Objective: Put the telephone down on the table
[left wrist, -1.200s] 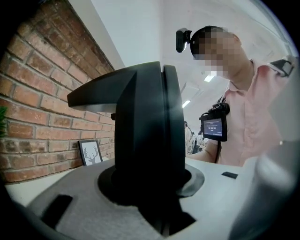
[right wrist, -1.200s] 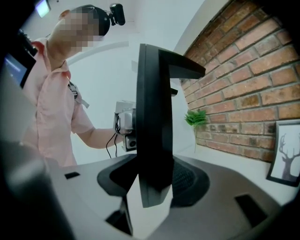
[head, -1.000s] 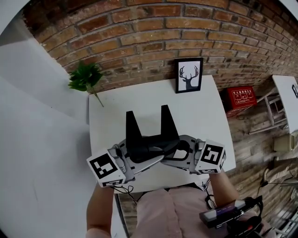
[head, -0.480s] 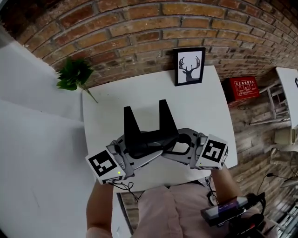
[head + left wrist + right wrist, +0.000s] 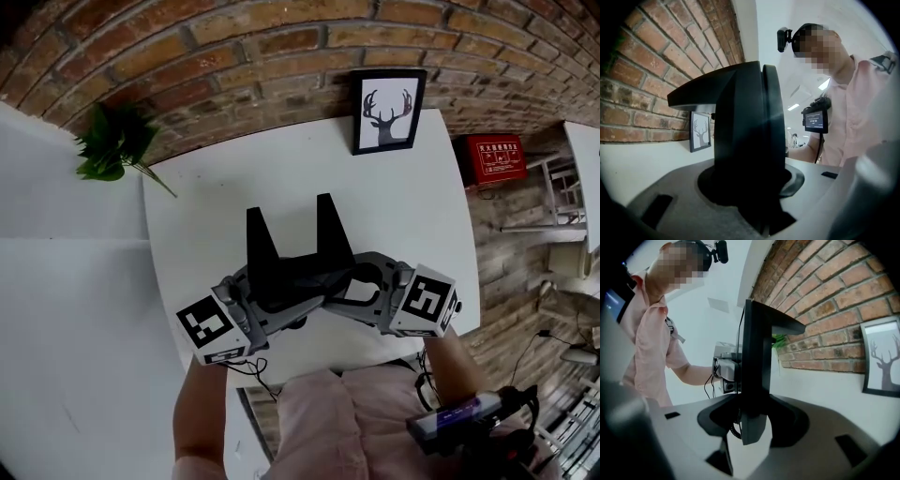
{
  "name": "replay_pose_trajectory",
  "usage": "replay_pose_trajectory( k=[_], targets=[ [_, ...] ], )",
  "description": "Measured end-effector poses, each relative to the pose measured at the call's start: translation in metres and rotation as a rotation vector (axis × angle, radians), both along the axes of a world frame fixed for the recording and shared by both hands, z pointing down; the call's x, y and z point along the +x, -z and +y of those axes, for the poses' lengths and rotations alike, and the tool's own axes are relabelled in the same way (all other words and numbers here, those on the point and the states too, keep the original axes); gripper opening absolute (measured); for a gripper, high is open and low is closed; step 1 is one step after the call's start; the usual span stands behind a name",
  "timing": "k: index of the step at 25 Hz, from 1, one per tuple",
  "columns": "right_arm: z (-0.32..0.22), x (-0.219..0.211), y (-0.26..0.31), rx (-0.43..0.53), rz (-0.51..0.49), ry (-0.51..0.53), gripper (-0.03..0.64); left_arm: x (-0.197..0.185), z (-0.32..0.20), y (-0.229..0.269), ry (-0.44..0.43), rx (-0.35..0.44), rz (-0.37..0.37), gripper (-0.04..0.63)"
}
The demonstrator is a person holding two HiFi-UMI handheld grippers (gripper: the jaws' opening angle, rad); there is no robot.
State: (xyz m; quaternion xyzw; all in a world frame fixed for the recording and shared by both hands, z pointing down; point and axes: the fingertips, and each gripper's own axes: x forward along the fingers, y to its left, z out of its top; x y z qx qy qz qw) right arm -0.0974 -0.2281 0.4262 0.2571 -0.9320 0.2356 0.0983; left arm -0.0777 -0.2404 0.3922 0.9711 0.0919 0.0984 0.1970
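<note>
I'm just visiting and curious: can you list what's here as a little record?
table: white, against brick wall
picture: deer print, at table's back edge
plant: by back-left corner
left gripper: jaws together, empty
right gripper: jaws together, empty
telephone: not in sight

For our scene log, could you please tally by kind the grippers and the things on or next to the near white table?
Grippers: 2, the left gripper and the right gripper
Framed deer picture: 1
Green plant: 1
Red box: 1
Total: 5
</note>
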Motion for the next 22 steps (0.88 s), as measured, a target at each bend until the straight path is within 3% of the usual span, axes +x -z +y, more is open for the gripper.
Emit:
replay_pose_trajectory(
  k=[11, 22],
  targets=[
    [-0.001, 0.005, -0.059, -0.096, 0.023, -0.016, 0.201, 0.003, -0.006, -0.056, -0.007, -0.108, -0.016, 0.166],
    [-0.007, 0.004, -0.083, -0.185, 0.006, -0.034, 0.204, 0.004, -0.012, -0.088, 0.008, -0.207, -0.026, 0.166]
  ],
)
